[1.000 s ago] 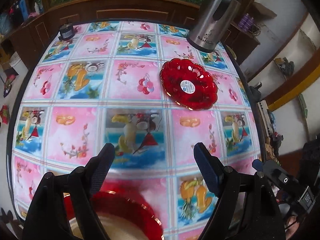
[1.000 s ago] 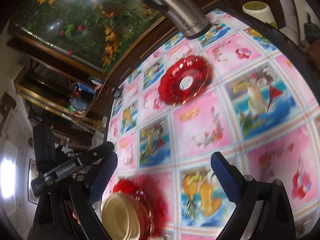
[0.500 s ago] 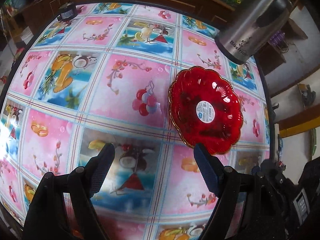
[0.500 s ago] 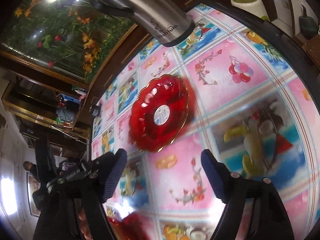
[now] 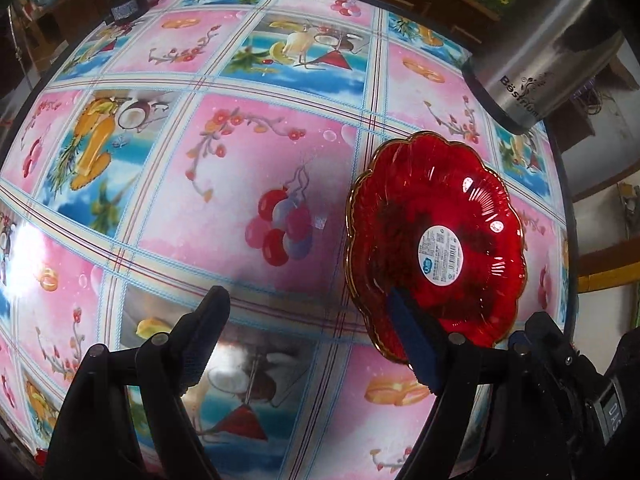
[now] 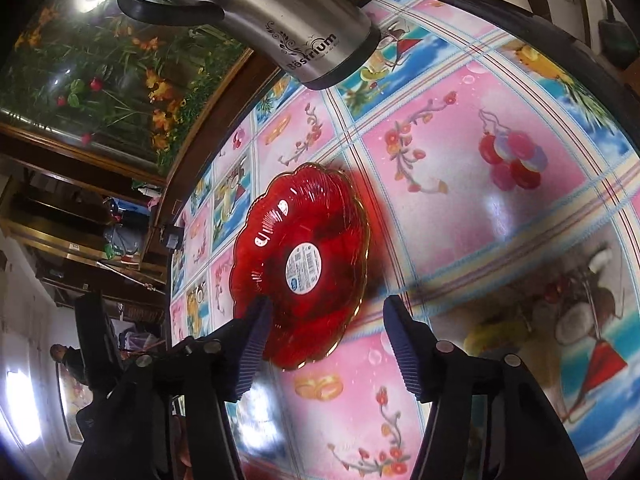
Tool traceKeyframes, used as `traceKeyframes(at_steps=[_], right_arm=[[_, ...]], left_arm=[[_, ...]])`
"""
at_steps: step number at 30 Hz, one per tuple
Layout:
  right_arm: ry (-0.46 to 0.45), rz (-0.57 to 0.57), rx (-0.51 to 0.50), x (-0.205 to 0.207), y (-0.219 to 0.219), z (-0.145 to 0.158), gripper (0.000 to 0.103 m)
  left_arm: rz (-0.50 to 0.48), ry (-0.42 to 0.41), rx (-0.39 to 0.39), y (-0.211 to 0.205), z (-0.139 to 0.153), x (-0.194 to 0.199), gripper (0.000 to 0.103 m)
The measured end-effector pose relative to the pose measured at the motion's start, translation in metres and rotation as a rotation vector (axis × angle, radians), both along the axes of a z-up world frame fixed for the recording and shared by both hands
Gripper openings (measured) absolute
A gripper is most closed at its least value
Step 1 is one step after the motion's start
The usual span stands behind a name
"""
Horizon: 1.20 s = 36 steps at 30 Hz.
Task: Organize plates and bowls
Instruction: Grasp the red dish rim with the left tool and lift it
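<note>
A red scalloped glass plate (image 5: 436, 240) with a gold rim and a white round sticker lies on the pink and blue patterned tablecloth. My left gripper (image 5: 316, 340) is open and empty; its right finger overlaps the plate's near edge in the view, its left finger is over bare cloth. In the right wrist view the same plate (image 6: 304, 260) lies just ahead of my right gripper (image 6: 324, 344), which is open and empty, its left finger at the plate's near rim.
A tall steel thermos jug (image 5: 548, 52) stands just beyond the plate, also in the right wrist view (image 6: 260, 20). A small dark jar (image 5: 126, 6) sits at the far left table edge. The table's dark rim (image 5: 568, 216) runs close to the plate's right.
Both grippers have moved forward over the table toward the red plate, which now looks much larger and nearer. The red bowl stack near the front edge has dropped out of view.
</note>
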State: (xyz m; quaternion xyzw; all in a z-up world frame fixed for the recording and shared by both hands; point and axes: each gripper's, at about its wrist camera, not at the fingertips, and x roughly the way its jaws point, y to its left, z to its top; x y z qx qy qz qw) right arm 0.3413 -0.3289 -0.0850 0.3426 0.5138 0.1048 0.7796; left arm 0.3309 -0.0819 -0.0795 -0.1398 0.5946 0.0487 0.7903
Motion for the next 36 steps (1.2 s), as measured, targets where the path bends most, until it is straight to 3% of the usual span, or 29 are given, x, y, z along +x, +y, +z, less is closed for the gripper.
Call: traceKeyframes(at_steps=[7, 15, 17, 19, 22, 30, 33, 36], right_arm=[[0.011, 0.000, -0.014, 0.009, 0.001, -0.008, 0.051], [0.027, -0.003, -0.023, 0.016, 0.000, -0.017, 0.037], [0.032, -0.002, -0.028, 0.017, 0.000, -0.019, 0.031], [0.039, -0.005, -0.034, 0.017, 0.000, -0.022, 0.029], [0.047, -0.009, -0.029, 0.017, -0.002, -0.026, 0.027], [0.049, -0.002, -0.039, 0.020, 0.001, -0.027, 0.019], [0.051, -0.008, -0.075, 0.021, 0.001, -0.027, 0.010], [0.050, -0.008, -0.074, 0.020, 0.000, -0.028, 0.009]], left_arm=[[0.013, 0.005, -0.054, -0.002, -0.010, 0.009, 0.078], [-0.033, -0.027, -0.033, -0.019, -0.006, 0.017, 0.048], [-0.042, -0.029, -0.020, -0.022, -0.005, 0.018, 0.035], [-0.048, -0.029, -0.004, -0.024, -0.006, 0.018, 0.033], [-0.066, -0.028, 0.000, -0.028, -0.006, 0.018, 0.019], [-0.096, -0.037, 0.011, -0.040, -0.006, 0.019, 0.018], [-0.107, -0.039, 0.011, -0.040, -0.005, 0.020, 0.018], [-0.118, -0.040, 0.011, -0.041, -0.005, 0.018, 0.018]])
